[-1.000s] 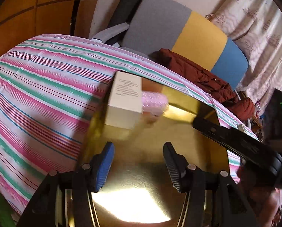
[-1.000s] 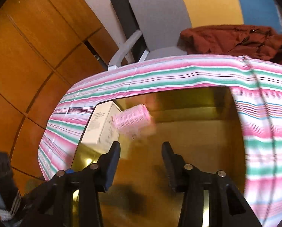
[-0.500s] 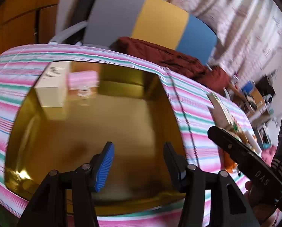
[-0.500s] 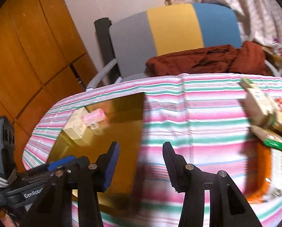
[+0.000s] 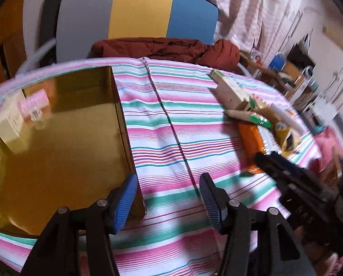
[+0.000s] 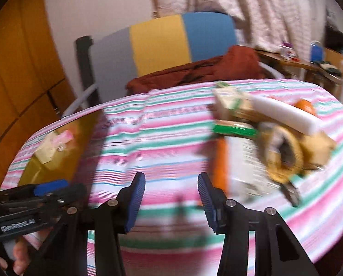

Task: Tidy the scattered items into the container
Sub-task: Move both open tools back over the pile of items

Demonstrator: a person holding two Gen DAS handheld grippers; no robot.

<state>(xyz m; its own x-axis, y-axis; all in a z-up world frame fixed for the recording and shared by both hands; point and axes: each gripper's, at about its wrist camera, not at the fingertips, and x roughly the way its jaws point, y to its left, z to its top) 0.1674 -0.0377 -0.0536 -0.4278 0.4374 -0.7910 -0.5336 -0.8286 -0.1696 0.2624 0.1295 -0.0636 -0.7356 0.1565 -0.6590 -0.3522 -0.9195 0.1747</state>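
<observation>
Shiny gold rectangular tray [image 5: 56, 156], striped cloth [image 5: 171, 138]

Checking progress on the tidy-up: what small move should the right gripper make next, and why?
Probably carry the right gripper on to the pile. Its jaws are empty, and only a cream box and pink item lie in the gold container.

One gold tray [image 5: 116, 105] with two things in it: a cream box [image 5: 7, 122] and a pink packet [image 5: 34, 100]. Two tools in view. The pile [image 6: 263, 133] is too blurry to count properly.
</observation>
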